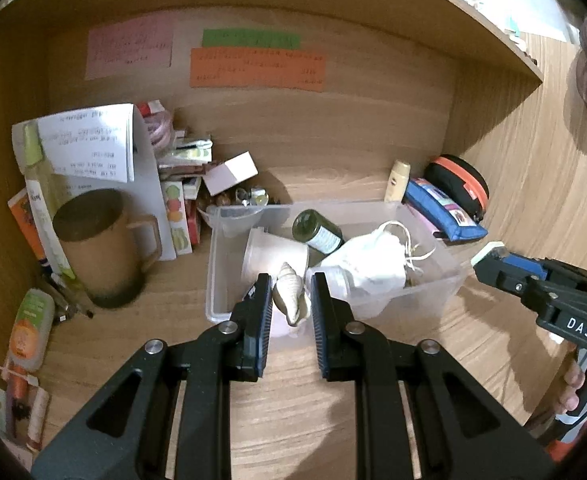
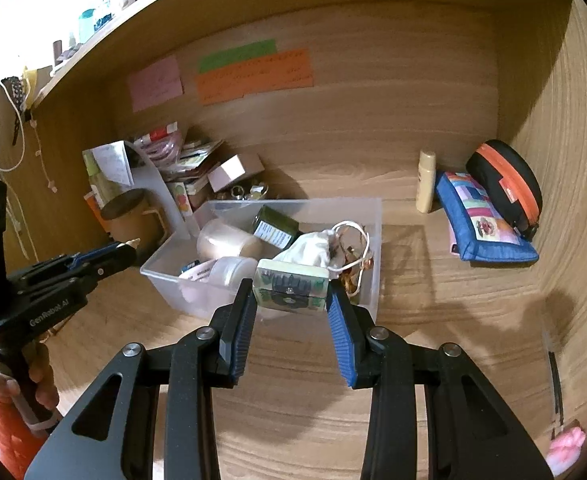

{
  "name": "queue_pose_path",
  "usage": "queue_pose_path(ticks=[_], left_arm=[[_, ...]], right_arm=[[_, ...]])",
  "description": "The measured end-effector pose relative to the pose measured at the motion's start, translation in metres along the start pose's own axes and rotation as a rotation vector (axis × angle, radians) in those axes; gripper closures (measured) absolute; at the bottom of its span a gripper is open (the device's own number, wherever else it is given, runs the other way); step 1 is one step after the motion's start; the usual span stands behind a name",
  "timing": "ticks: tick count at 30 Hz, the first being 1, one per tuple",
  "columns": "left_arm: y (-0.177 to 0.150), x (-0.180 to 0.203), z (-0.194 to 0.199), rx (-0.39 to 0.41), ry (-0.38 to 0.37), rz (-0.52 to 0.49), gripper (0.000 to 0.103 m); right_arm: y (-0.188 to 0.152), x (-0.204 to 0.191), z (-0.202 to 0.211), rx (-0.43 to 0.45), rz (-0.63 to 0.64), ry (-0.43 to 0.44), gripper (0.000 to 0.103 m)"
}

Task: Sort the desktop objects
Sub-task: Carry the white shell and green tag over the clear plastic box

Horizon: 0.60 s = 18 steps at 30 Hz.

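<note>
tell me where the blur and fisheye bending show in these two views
Left wrist view: shelf edge bows hard, brown mug smeared, corners black. Right wrist view: desk grain curves and streaks at right, window glare top left; the small box between the fingers stays sharp.

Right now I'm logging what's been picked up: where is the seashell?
In the left wrist view the seashell sits pinched between the left gripper pads, just above the near edge of the clear plastic bin.
</note>
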<state>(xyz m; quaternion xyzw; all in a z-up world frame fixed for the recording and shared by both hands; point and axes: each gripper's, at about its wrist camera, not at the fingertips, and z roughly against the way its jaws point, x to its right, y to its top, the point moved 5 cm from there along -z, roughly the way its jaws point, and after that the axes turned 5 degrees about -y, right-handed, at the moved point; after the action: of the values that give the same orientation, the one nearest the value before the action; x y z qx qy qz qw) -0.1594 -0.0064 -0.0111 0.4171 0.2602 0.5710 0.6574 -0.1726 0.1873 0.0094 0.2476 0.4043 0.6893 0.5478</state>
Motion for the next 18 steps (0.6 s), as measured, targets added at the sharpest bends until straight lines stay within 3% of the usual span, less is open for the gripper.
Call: queue_pose_path(ticks=[18], left_arm=[[0.018, -0.011, -0.044, -0.049, -0.016, 0.009, 0.085]], right_arm=[[0.02, 0.001, -0.041, -0.005, -0.012, 0.022, 0.07]])
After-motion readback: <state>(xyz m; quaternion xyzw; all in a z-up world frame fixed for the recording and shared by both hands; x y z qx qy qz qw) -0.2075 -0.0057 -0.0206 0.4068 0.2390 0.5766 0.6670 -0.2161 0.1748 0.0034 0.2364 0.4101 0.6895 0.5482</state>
